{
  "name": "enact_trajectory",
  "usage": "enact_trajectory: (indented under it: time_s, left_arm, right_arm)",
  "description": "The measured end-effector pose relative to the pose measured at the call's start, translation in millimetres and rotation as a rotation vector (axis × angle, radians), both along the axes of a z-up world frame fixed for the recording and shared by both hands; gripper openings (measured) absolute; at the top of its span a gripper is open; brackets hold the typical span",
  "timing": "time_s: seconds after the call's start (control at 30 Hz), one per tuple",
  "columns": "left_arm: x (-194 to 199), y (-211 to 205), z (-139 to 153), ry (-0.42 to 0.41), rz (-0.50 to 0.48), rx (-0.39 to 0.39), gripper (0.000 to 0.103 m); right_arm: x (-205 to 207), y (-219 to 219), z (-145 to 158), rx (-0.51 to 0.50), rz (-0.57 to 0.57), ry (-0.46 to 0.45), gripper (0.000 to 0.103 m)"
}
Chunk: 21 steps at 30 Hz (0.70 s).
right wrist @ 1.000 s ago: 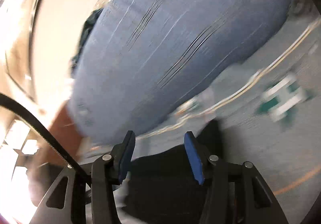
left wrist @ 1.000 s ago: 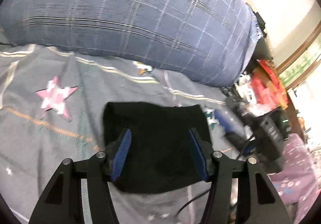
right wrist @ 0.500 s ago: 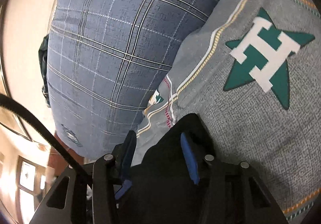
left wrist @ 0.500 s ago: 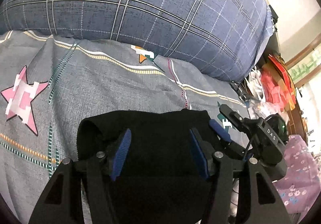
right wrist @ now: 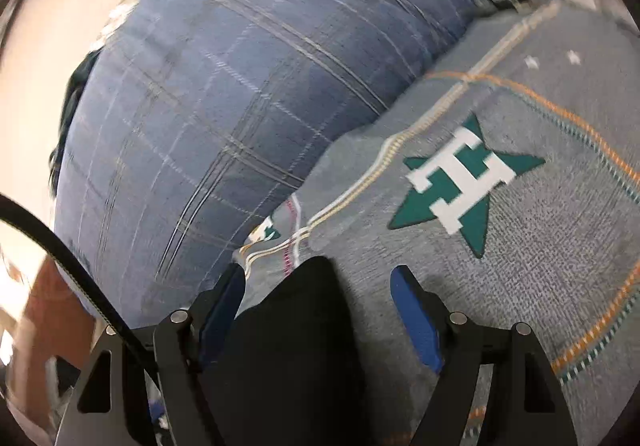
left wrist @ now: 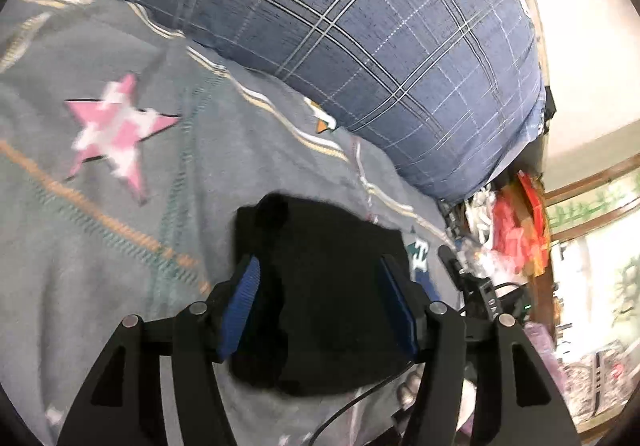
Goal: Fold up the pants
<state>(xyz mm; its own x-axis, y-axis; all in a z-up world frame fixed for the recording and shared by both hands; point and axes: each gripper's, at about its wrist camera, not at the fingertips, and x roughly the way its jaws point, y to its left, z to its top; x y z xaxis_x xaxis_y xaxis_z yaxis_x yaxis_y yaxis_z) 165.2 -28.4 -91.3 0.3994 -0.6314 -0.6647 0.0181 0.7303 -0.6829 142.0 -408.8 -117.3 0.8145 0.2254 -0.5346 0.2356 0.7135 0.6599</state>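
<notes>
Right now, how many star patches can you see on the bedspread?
2. A pink star lies left of the black pants in the left wrist view; a green star with a white H lies right of the pillow. Others may be hidden.

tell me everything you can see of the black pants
The black pants are a compact folded bundle of soft, matte, slightly fuzzy fabric, with a rounded bulge at the far left corner. They lie on the grey star-print bedspread, short of the blue plaid pillow. The left gripper and the right gripper both sit open around them, neither clamped.
</notes>
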Motion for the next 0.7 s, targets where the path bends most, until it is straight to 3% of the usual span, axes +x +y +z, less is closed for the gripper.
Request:
enact_trajectory:
  time_s: [0.13, 0.4, 0.53, 0.7]
  left_arm:
    - [-34.8, 1.5, 12.8, -0.049, -0.02, 0.112, 0.062]
    - [-103.8, -4.6, 27.1, -0.171, -0.036, 0.347, 0.063]
    - [-128.1, -10.2, 29.7, -0.216, -0.039, 0.393, 0.063]
    - [-138.2, -15.9, 28.4, -0.213, -0.051, 0.412, 0.063]
  right_arm:
    - [-24.4, 29.4, 14.4, -0.117, 0.051, -0.041, 0.08]
    - [-100.3, 68.3, 12.8, -0.168, 0.102, -0.043, 0.081]
    - [-145.9, 74.5, 13.0, -0.196, 0.102, -0.036, 0.081]
    - [-177.9, 79.6, 24.8, -0.25, 0.091, -0.046, 0.081]
